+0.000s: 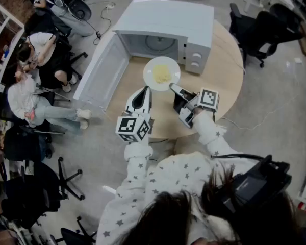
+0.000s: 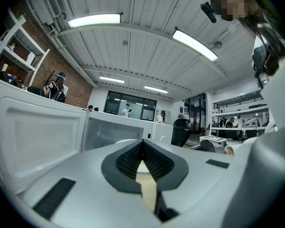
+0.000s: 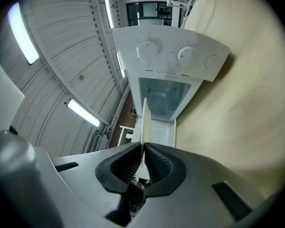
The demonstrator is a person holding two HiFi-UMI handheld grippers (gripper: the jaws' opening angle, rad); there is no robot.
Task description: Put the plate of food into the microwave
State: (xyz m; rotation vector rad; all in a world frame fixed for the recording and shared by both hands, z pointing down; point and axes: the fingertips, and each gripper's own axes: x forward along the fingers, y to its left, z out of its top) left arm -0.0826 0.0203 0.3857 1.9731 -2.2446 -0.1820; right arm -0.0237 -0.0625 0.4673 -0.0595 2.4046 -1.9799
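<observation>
A white plate with yellow food hovers over the round wooden table, just in front of the white microwave. The microwave's door hangs open to the left. My right gripper is shut on the plate's near rim. In the right gripper view the plate shows edge-on, pinched between the pads, with the microwave cavity straight ahead. My left gripper sits just left of the plate, jaws shut and empty. In the left gripper view it faces the microwave cavity.
Black office chairs stand right of the table. Two people sit at the far left. More chairs crowd the lower left floor. The open door juts out past the table's left edge.
</observation>
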